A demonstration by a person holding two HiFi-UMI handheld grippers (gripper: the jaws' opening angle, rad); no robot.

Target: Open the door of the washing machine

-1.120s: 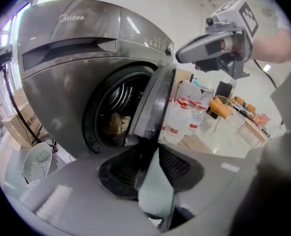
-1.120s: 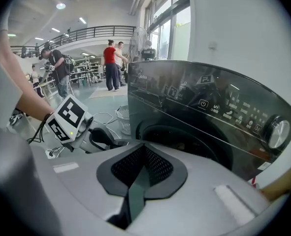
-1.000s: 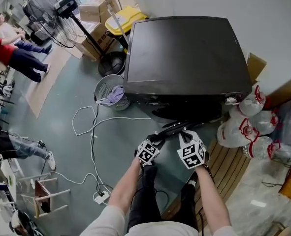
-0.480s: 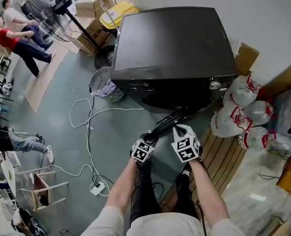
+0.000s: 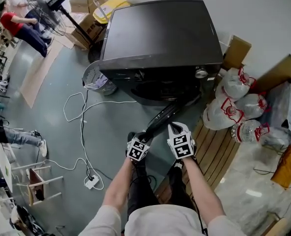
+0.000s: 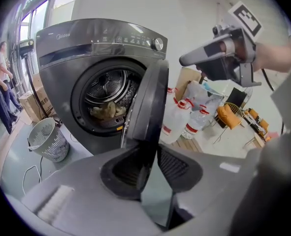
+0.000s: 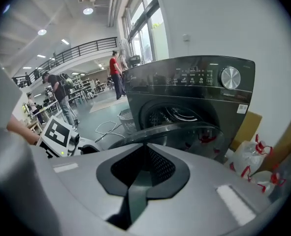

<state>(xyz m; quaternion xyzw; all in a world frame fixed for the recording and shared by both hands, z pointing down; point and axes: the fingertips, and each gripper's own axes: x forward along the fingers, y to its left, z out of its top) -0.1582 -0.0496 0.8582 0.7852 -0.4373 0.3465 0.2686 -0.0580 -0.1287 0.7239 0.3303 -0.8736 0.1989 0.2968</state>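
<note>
Clamping the open door (image 6: pixel 150 97) edge-on, the left claw (image 6: pixel 147 156) grips it; the right claw (image 7: pixel 145 149), closed and empty, sits alongside.

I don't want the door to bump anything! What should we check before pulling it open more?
1. The left gripper is clamped on the edge of the dark grey round washing machine door: ok.
2. Door off its latch, steel drum showing: ok.
3. The right gripper is shut, empty and off the door: ok.
4. White slotted laundry basket out of the door's path: ok.
5. Room between the door and the clear red-capped water bottles behind it: cannot tell.
</note>
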